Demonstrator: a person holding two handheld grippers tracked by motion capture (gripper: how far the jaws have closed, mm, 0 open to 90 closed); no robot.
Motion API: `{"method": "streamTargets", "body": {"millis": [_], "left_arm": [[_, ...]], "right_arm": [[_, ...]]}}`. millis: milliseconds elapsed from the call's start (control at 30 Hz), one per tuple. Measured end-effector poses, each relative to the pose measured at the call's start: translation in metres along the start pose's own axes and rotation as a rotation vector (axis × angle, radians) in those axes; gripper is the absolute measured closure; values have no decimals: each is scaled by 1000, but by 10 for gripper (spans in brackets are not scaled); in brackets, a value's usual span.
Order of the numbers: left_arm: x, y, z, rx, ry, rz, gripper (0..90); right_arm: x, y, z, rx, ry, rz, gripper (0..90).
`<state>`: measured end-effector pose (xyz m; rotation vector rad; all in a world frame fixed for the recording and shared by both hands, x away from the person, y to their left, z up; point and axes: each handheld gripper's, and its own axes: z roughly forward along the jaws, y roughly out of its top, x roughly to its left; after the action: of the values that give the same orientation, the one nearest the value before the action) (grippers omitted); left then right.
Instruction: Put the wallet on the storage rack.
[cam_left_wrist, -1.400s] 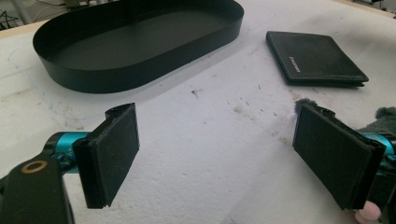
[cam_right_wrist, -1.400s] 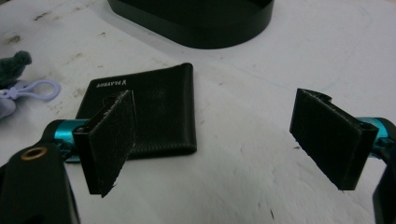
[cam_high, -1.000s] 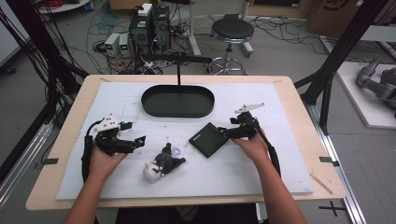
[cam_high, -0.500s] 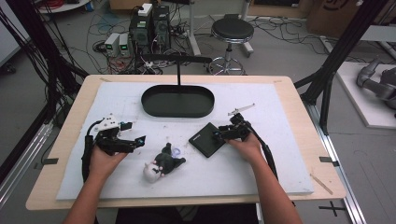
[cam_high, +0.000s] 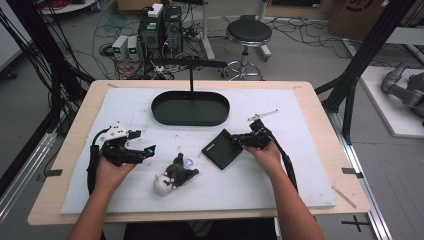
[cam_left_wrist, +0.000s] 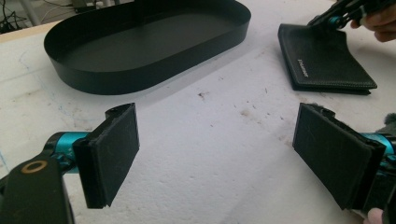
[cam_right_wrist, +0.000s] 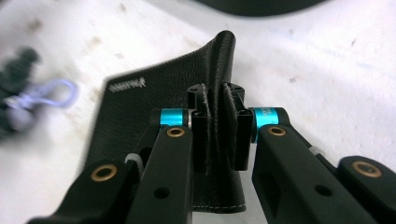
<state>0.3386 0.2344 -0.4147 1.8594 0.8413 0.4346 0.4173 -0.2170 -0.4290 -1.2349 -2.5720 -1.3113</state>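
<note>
A black leather wallet (cam_high: 221, 149) lies right of centre on the white mat, and my right gripper (cam_high: 244, 140) is shut on its right edge. In the right gripper view the two pads (cam_right_wrist: 217, 133) pinch the wallet (cam_right_wrist: 154, 105) along that edge, which bends up between them. My left gripper (cam_high: 144, 150) rests on the mat at the left, open, with nothing between its pads (cam_left_wrist: 109, 154). From the left gripper view the wallet (cam_left_wrist: 322, 60) sits at the upper right with the right gripper (cam_left_wrist: 334, 18) on its far corner.
A black oval tray (cam_high: 190, 107) stands empty at the back centre of the mat; its wall (cam_left_wrist: 140, 79) shows ahead of the left gripper. A small dark plush toy with a keyring (cam_high: 175, 176) lies between the two hands, blurred in the right gripper view (cam_right_wrist: 28, 102).
My right gripper has moved left onto the wallet's right edge and shut on it. The left gripper, toy and tray have not moved.
</note>
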Motion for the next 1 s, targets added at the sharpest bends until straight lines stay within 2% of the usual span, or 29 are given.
{"method": "streamTargets", "body": {"millis": [133, 233, 267, 300, 400, 567, 767, 1000], "left_arm": [[0, 1, -1, -4, 1, 3, 146], [-1, 2, -2, -12, -1, 5, 146], [-1, 2, -2, -12, -1, 5, 146], [-2, 3, -3, -18, -2, 10, 146], [-2, 4, -4, -22, -1, 9, 146], [-2, 5, -4, -24, -4, 8, 146], [-1, 5, -4, -26, -5, 9, 146], [1, 4, -5, -24, 3, 10, 146]], "right_arm": [[10, 14, -18, -57, -12, -42, 842], [20, 28, -31, -94, -21, -53, 845], [20, 28, -31, -94, -21, -53, 845], [24, 37, -36, -118, -33, -53, 847], [25, 48, -40, -157, -25, -15, 846], [24, 65, -34, -230, 1, 49, 847], [33, 92, -20, -242, -8, 29, 847], [34, 115, 4, -292, -15, 79, 847]]}}
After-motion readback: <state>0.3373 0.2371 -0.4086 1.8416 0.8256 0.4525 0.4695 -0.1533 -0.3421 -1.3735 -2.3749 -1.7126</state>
